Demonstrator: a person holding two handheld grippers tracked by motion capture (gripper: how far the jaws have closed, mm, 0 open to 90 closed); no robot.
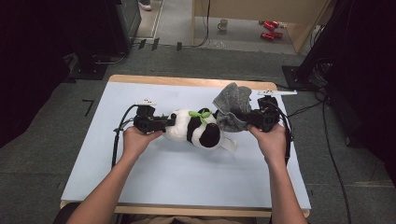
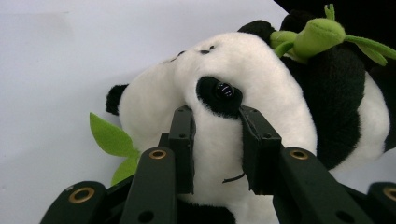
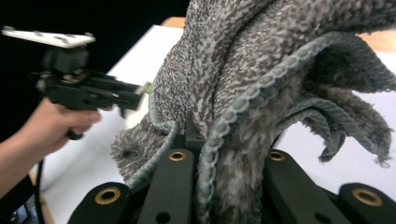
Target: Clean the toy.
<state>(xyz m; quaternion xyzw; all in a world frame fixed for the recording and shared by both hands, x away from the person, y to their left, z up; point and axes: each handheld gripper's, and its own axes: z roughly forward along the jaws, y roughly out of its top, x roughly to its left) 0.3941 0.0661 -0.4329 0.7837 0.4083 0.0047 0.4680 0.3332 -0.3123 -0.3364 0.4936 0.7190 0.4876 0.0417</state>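
Here, the left gripper (image 2: 217, 140) pinches the plush panda's (image 1: 196, 128) white face just below its eye, at mid-table. At three o'clock from the panda, the right gripper (image 3: 224, 149) clamps a bunched grey towel (image 1: 232, 109), seemingly lifted off the white table (image 1: 187, 177).

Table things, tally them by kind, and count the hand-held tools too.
Plush panda: 1
Grey towel: 1
Hand-held tools: 2, the left tool clamped on the panda's head, the right tool on the towel
Total: 4
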